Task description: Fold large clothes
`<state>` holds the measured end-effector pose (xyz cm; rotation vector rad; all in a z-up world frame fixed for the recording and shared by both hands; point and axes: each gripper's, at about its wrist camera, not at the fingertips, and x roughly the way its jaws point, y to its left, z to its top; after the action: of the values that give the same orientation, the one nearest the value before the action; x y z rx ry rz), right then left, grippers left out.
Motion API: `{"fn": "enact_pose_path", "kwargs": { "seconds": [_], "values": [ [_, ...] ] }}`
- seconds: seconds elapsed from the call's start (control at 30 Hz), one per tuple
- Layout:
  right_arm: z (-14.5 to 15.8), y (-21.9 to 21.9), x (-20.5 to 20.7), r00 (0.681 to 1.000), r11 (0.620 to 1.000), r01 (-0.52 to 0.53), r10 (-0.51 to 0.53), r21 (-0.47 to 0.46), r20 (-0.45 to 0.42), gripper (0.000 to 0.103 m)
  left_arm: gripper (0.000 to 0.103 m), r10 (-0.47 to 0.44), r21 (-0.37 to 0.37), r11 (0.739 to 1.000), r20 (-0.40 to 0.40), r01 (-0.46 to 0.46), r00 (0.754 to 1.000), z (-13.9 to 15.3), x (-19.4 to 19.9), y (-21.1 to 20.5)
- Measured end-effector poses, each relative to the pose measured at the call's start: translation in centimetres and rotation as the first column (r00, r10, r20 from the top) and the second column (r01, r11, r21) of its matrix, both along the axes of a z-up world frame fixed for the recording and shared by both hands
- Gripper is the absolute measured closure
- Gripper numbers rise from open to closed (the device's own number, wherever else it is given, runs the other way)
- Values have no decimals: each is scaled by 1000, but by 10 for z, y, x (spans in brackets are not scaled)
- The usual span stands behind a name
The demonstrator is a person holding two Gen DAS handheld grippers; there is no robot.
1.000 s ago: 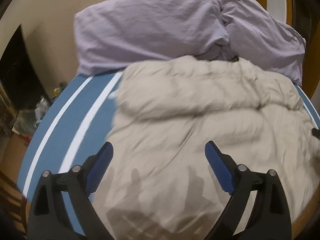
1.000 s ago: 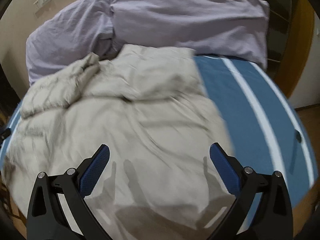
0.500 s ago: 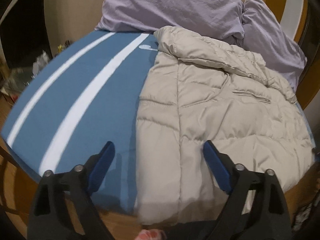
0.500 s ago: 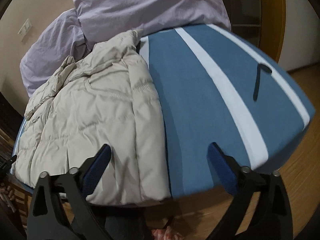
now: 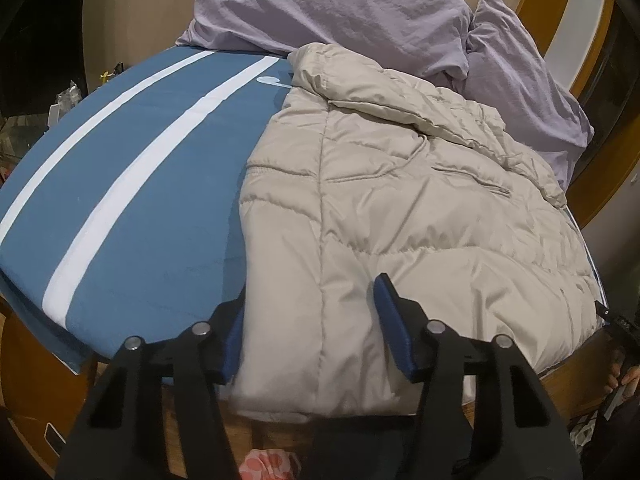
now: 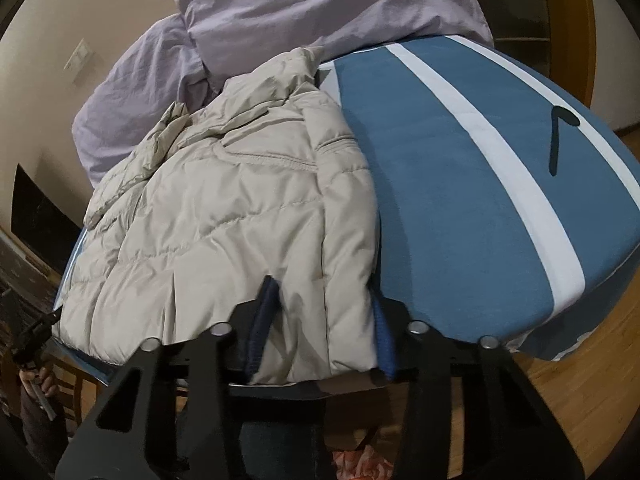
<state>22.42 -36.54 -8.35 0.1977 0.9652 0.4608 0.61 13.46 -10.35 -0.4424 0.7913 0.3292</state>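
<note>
Blue-padded jaws of the left gripper [image 5: 310,330] have just been closing around the near left corner of the beige quilted puffer jacket [image 5: 400,216], hem fabric between the pads; whether they already pinch it I cannot tell. Those of the right gripper [image 6: 324,326] have just been closing too and now squeeze the near right corner of the same jacket. Beyond both claws the jacket lies spread on a blue bedsheet with white stripes [image 5: 132,184], its collar towards two crumpled lilac pillows [image 5: 340,4] at the far end. Wooden floor [image 6: 580,392] shows below the right claw.
</note>
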Motion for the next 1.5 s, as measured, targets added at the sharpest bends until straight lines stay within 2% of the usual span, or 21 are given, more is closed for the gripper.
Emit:
{"fn": "enact_pose_path", "kwargs": {
  "seconds": [0.07,0.2,0.27,0.33,0.4,0.43,0.5,0.57,0.83,1.07,1.3,1.5],
  "values": [
    [1,1,0,1000,1000,-1,1,4,0,66,46,-1,1,1000,-2,1,1000,-1,-1,-1],
    [-1,-3,1,1000,1000,10,-10,26,-13,65,38,22,-22,1000,5,-22,1000,-2,-7,6],
    [-2,-3,1,1000,999,18,-17,38,-19,64,38,20,-22,1000,12,-19,1000,-3,-9,6],
    [-3,-1,0,1000,999,18,-18,34,-15,66,45,7,-18,1000,13,-7,1000,-2,-9,2],
    [0,1,-1,1000,999,9,-9,33,-1,80,64,-7,-10,1000,24,7,1000,0,-10,-3],
    [3,1,-1,1000,999,10,-11,41,5,86,69,-11,-7,1000,32,12,999,3,-10,-5],
    [13,0,0,999,998,21,-23,62,24,89,81,-13,-5,1000,56,13,998,11,-12,-6],
    [23,0,2,998,997,29,-32,75,50,90,84,-17,7,1000,80,17,997,21,-13,-6],
    [78,22,23,982,998,24,-36,66,185,90,86,-16,109,994,161,-1,987,73,2,-6],
    [115,47,54,958,999,40,-43,17,283,90,86,6,199,979,202,-47,979,119,38,2],
    [144,79,101,932,997,64,-47,-38,358,90,86,29,276,957,216,-90,976,157,97,18],
    [152,113,149,919,992,91,-52,-83,391,90,86,53,307,945,207,-116,977,172,152,35]
  ]
}}
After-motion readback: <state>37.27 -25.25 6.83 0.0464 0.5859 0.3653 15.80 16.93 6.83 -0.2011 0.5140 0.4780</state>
